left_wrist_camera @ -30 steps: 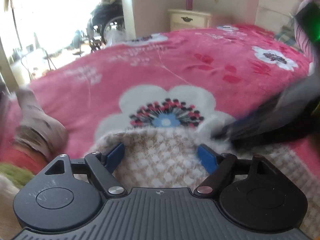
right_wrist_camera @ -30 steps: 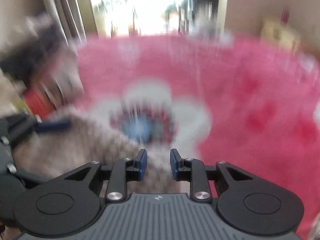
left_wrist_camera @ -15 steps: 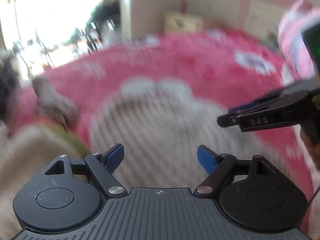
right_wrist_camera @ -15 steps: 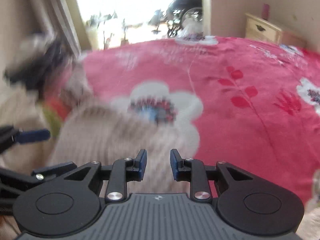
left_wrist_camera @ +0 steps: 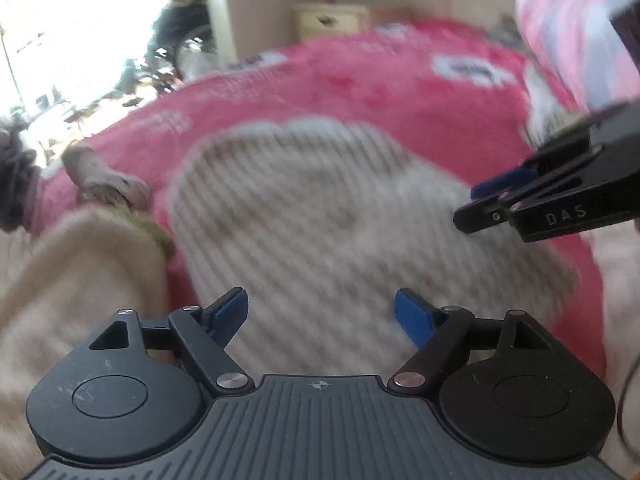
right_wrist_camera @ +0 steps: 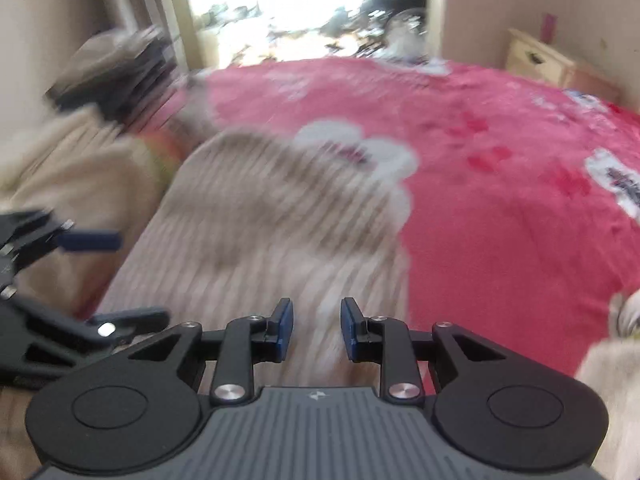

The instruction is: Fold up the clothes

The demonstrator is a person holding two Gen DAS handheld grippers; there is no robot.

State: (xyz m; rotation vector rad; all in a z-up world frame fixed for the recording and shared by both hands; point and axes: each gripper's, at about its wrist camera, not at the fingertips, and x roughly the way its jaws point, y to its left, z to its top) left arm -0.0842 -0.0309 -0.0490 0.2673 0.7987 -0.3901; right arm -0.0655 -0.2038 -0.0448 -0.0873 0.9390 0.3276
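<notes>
Both grippers, left (left_wrist_camera: 318,314) spread wide and right (right_wrist_camera: 316,328) narrowly parted, held nothing; grabbing the checked garment's (left_wrist_camera: 320,216) near corners evenly looked wisest

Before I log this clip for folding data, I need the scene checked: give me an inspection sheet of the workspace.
Surface: pink floral blanket covering the bed, blurred by motion.
Job's things: beige checked garment lying spread on the blanket.
Clutter: cream garment heaped left of it; dark pile at the far left edge.
Grippers: left gripper wide open above the checked garment, gripping nothing; right gripper with a narrow gap, nothing visibly between the fingers.
Cables: thin dark cable at the right edge of the left view.
Surroundings: cream nightstand, bright doorway.
</notes>
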